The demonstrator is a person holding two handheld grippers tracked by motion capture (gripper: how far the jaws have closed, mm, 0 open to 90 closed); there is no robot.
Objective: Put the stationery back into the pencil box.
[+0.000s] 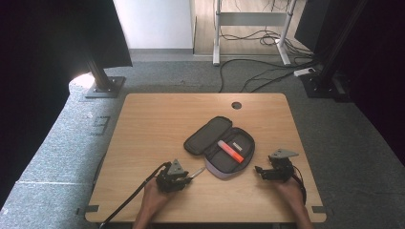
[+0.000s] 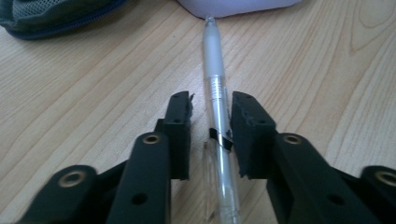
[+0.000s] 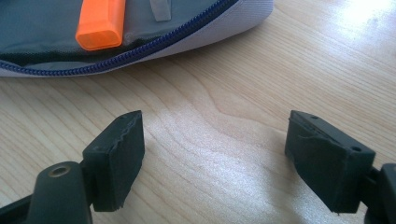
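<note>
- my left gripper (image 2: 210, 119) has its jaws narrowed around a clear plastic pen with a white grip (image 2: 215, 88); the right pad touches the barrel, a slim gap shows at the left pad.
- the pen lies flat on the light wooden table (image 1: 157, 124), its tip at 12 o'clock touching the open grey zip pencil case (image 1: 220, 145).
- my right gripper (image 3: 212, 154) stands wide, nothing between its jaws, over bare wood at the case's 4 o'clock.
- an orange marker (image 1: 231, 151) lies inside the case.
</note>
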